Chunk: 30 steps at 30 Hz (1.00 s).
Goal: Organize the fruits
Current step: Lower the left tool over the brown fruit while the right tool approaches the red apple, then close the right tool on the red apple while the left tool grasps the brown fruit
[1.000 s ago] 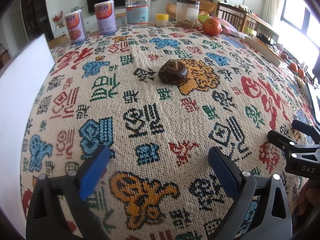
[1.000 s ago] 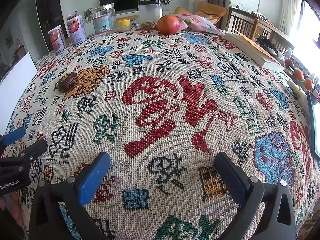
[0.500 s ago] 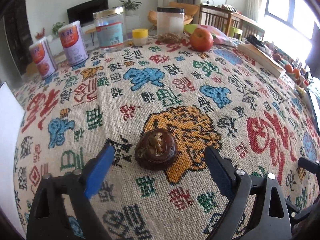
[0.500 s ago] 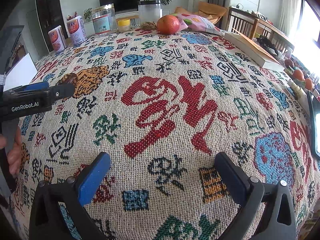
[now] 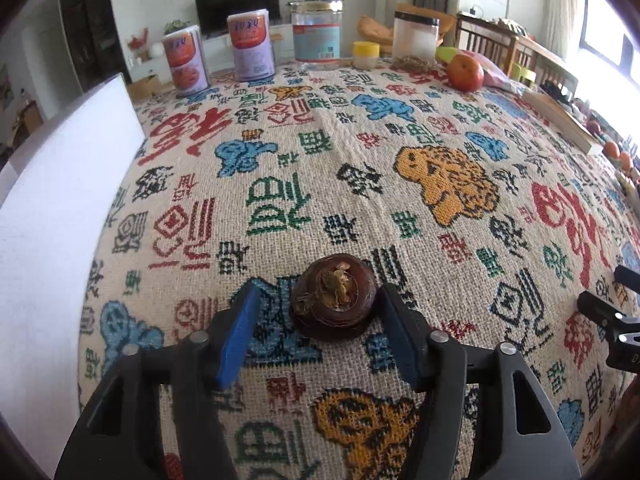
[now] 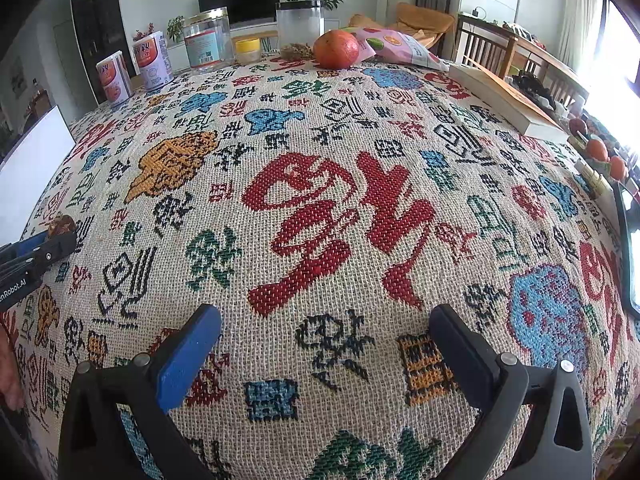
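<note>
A dark brown round fruit (image 5: 334, 306) with a dry papery top lies on the patterned tablecloth (image 5: 360, 152), on a blue motif. My left gripper (image 5: 316, 322) straddles it and its jaws are opening: the left blue pad stands clear of the fruit, the right pad sits close beside it. In the right wrist view the same fruit (image 6: 60, 226) peeks out at the left gripper (image 6: 40, 246) by the left edge. My right gripper (image 6: 324, 344) hangs open over bare cloth with nothing between its fingers; its tips (image 5: 612, 312) show at the right of the left wrist view.
A red-orange fruit (image 6: 336, 49) and a snack bag (image 6: 400, 46) lie at the far edge, beside two tins (image 5: 184, 64), jars (image 5: 318, 32) and a yellow-lidded pot (image 5: 366, 54). A white board (image 5: 52, 220) stands on the left, a book (image 6: 504, 100) on the right.
The left gripper reached out over the brown fruit, then came back toward the near side with it; the fruit went from the orange motif to a blue one. The right gripper stayed still.
</note>
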### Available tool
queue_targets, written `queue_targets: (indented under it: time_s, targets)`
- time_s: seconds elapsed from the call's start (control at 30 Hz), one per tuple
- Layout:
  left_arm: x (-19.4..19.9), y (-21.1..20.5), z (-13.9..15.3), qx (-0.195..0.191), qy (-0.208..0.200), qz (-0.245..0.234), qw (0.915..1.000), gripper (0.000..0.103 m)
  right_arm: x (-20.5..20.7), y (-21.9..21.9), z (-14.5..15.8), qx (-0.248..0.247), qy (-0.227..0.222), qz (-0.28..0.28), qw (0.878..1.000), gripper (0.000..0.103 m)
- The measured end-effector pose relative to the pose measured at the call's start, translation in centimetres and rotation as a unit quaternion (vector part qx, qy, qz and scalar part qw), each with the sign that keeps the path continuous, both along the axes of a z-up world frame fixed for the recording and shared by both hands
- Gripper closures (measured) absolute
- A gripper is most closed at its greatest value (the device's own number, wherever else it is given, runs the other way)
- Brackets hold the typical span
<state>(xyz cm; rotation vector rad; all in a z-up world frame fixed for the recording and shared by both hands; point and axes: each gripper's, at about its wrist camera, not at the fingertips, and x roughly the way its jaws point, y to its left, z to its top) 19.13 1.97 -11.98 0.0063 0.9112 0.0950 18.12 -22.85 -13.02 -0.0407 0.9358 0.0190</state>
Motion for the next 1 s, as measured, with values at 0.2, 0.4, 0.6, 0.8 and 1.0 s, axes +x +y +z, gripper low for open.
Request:
queue_targets:
  time_s: [0.2,0.4,0.6,0.8,1.0]
  targets:
    - [0.2,1.1,-0.5,-0.019,0.011,0.021,0.9995,0.004,1.8,-1.7,2.1,0.046,-0.007,0.032,0.998,0.0]
    - [0.0,1.2,-0.5,-0.02,0.01,0.023,0.9995,0.003,13.9,-2.4,5.4,0.035,-0.03,0.073,0.996,0.0]
    - [0.0,1.3,-0.5,-0.023,0.01,0.023,0.9994,0.003,27.7,-1.8,5.1,0.062,-0.049,0.053,0.995,0.0]
    - [0.0,1.3,-0.5,-0.024,0.01,0.023,0.9994,0.003,36.0,-3.0,3.2,0.161,-0.027,-0.015,0.987,0.031]
    - [0.0,1.3,-0.5,-0.024,0.01,0.023,0.9994,0.003,30.9,-2.1,3.9,0.207,0.015,0.052,0.977,0.034]
